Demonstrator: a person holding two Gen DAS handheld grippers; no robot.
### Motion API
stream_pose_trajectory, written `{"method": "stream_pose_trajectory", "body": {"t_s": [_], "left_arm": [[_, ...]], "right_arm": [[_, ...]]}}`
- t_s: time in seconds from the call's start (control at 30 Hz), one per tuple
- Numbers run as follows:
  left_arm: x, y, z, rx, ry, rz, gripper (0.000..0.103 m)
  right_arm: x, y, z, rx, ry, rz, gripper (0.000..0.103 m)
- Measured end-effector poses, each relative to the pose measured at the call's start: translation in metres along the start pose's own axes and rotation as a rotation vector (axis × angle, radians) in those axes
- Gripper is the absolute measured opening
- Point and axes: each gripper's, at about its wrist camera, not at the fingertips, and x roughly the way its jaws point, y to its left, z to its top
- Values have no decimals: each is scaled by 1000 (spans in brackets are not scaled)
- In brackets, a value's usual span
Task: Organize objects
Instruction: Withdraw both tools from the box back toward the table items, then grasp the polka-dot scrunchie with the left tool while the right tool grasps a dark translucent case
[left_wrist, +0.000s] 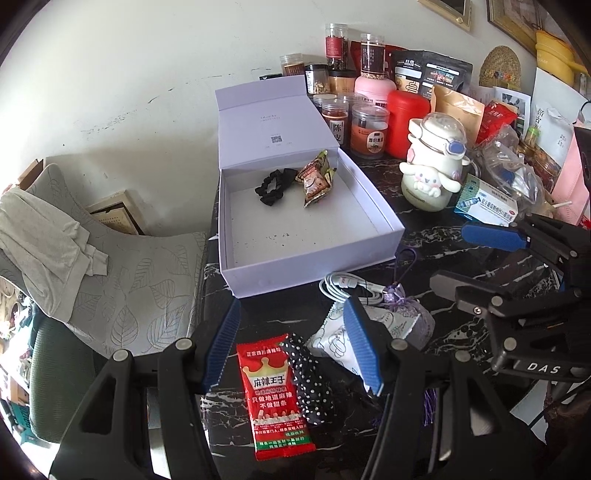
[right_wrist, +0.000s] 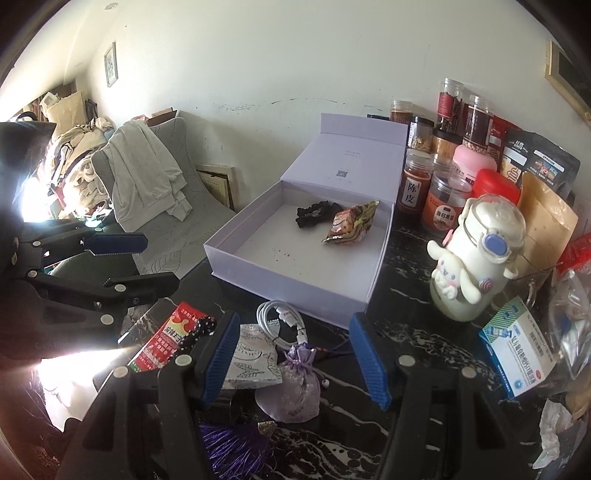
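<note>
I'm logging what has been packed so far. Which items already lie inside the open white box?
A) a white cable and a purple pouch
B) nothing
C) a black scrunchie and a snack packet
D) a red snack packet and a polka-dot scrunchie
C: the black scrunchie and a snack packet lie in the white box; everything else is outside on the table.

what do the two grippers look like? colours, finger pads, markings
Both match: black plastic linkage frames with round silver pivot pins and two long fingers faced with ribbed blue pads. The left gripper shows this in its own view; so does the right gripper. Seen from the left camera, the right one's body carries white "DAS" lettering. No cables or sleeves visible.
</note>
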Motion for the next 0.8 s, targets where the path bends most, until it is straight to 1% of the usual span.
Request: {"method": "stream_pose_trajectory", "body": {"t_s": [0.2,0.3,0.47,0.57,0.67,0.8], "left_arm": [[6,-8,-23,6,24,0,56],[9,-10,-33,6,33,13,56],[19,-7,-48,-13,59,17,56],[27,-4,-56,-23,76,19,56],[33,-3,-62,-16,82,6,56],[41,-2,-68,-12,92,2,56]], "right_arm": [[8,3,-21,5,38,20,62],[11,6,-29,4,53,25,62],[14,11,-43,8,59,54,62],[15,15,-49,9,63,73,62],[18,20,-54,2,72,88,62],[27,27,-60,-6,96,108,62]]}}
